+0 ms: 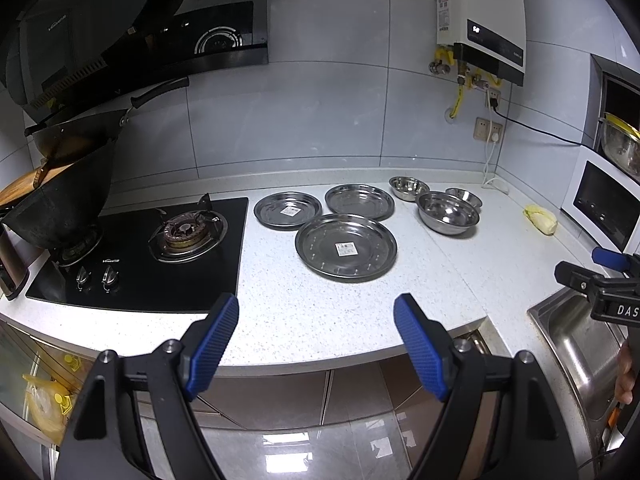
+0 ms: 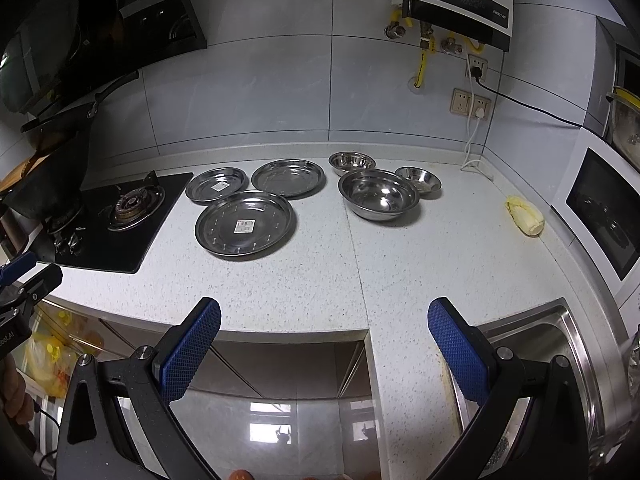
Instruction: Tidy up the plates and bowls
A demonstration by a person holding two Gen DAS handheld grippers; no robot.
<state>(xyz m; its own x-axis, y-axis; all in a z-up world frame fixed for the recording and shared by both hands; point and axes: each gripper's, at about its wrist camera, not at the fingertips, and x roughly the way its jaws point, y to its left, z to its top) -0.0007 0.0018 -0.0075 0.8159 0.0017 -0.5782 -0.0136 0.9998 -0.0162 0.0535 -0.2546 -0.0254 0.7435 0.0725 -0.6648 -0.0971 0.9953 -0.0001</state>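
Three steel plates lie on the white counter: a large one [image 1: 346, 247] [image 2: 245, 224] nearest me, a smaller labelled one [image 1: 288, 210] [image 2: 217, 184] by the stove, and a third [image 1: 359, 201] [image 2: 288, 178] behind. To their right stand three steel bowls: a big one [image 1: 447, 213] [image 2: 379, 194] and two small ones [image 1: 409, 188] [image 2: 351, 161], [image 1: 463, 197] [image 2: 418, 180]. My left gripper [image 1: 316, 320] hangs open over the counter's front edge, well short of the plates. My right gripper [image 2: 324, 320] is open too, nothing between its fingers. It also shows at the right edge of the left wrist view [image 1: 600, 276].
A black gas stove [image 1: 160, 248] with a wok [image 1: 60, 200] sits left of the plates. A steel sink [image 2: 552, 344] lies at the right front. A pale cabbage piece [image 2: 525, 215] rests near a microwave [image 2: 604, 208]. Cords hang from wall sockets [image 2: 472, 104].
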